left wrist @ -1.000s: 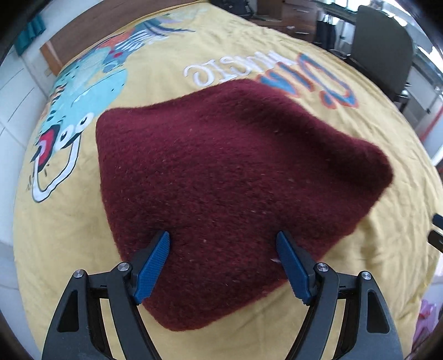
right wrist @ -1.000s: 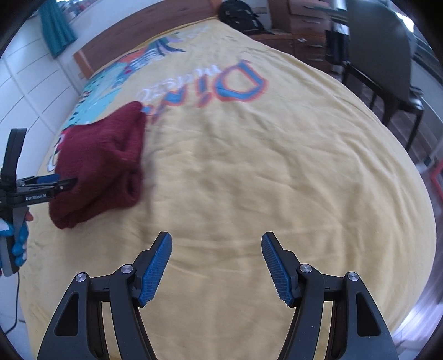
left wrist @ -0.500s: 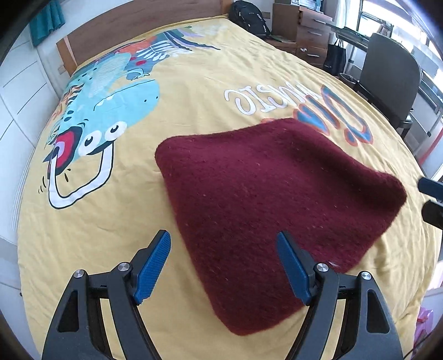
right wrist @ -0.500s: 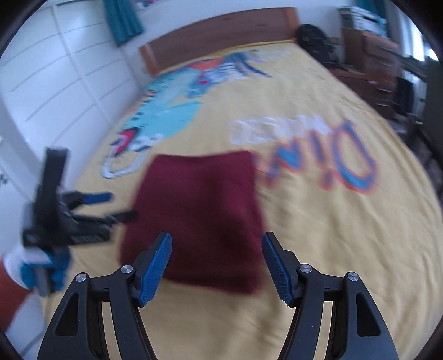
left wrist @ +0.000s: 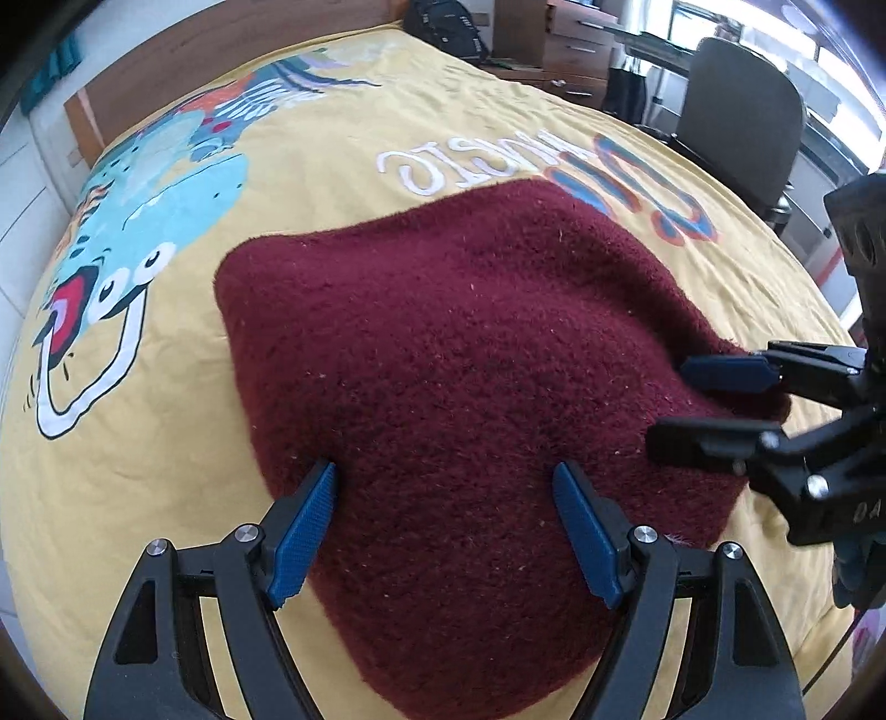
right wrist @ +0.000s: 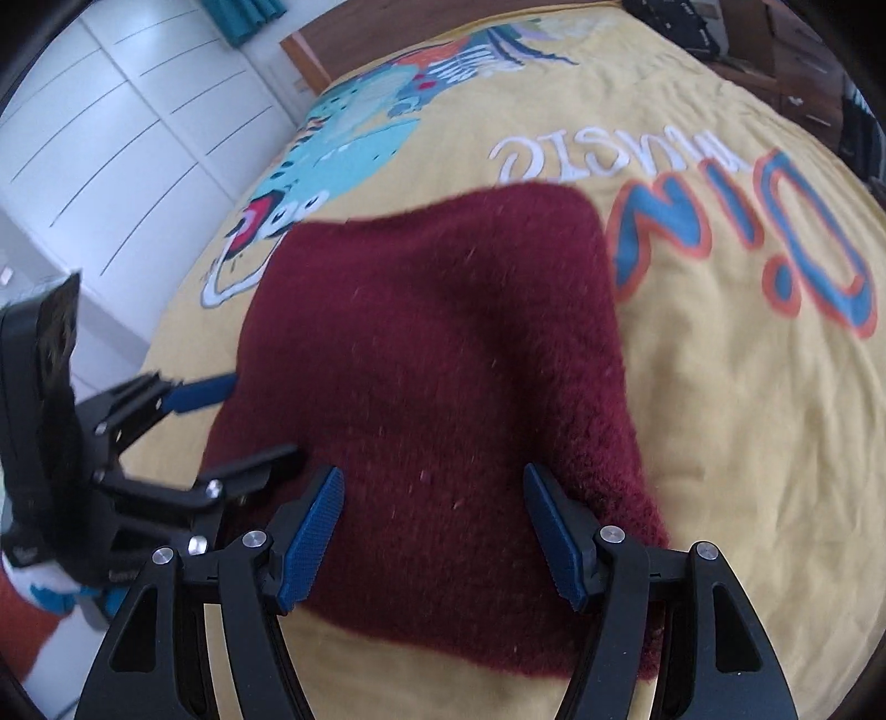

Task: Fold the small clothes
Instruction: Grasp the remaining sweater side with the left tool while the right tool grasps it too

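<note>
A dark red knitted garment (left wrist: 459,360) lies folded flat on the yellow bedspread (left wrist: 332,138). It also shows in the right wrist view (right wrist: 443,354). My left gripper (left wrist: 443,520) is open, its blue pads over the garment's near left edge. My right gripper (right wrist: 432,531) is open over the garment's near edge. The right gripper shows in the left wrist view (left wrist: 714,399) over the garment's right side. The left gripper shows in the right wrist view (right wrist: 221,421) at the garment's left edge. Neither holds cloth.
The bedspread has a cartoon dinosaur print (left wrist: 138,221) and lettering (right wrist: 747,232). A wooden headboard (left wrist: 166,50) is at the far end. An office chair (left wrist: 742,127) and drawers (left wrist: 576,44) stand to the right. White cupboards (right wrist: 111,138) line the left.
Both grippers have moved in over the garment. The right gripper swung from the bare bedspread to the garment's near edge. Both stayed open.
</note>
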The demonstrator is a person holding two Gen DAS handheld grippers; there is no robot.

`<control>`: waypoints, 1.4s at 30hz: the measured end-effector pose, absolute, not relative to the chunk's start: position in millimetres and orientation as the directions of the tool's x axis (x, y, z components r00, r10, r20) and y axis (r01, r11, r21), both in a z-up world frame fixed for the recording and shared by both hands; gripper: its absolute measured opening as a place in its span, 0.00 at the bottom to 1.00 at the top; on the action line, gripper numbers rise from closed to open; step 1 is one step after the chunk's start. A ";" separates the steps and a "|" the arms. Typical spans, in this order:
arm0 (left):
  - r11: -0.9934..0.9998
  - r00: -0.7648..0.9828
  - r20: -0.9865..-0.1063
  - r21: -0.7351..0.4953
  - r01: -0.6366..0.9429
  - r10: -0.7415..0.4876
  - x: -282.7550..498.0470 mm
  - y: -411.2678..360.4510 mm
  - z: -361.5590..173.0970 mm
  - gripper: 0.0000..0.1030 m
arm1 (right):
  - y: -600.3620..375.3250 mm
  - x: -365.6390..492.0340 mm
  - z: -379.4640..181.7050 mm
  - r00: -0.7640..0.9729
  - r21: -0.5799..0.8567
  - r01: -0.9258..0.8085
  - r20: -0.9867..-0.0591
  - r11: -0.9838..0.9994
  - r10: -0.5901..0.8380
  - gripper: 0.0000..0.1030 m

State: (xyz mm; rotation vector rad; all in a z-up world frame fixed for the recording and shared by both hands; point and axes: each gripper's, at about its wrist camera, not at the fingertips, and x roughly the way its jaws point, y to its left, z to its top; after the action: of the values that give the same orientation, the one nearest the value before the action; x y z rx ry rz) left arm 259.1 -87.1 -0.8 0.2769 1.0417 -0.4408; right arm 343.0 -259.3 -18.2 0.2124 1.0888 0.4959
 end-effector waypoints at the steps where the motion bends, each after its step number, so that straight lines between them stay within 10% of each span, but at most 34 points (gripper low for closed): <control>1: 0.874 0.429 -0.876 0.016 0.485 -0.222 254.8 -88.0 -2.0 0.71 | -259.7 339.0 -21.8 0.360 0.404 -0.288 -0.795 0.869 0.489 0.67; 42: 0.924 0.482 -0.827 -0.110 0.366 -0.289 247.1 -55.9 27.5 0.84 | -288.8 329.7 17.9 0.440 0.420 -0.213 -0.765 0.882 0.471 0.67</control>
State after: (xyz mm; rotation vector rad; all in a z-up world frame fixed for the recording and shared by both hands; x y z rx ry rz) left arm 247.1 -55.9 27.5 0.0855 0.9901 -0.4000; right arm 329.7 -288.8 17.9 0.2793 1.0332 0.4311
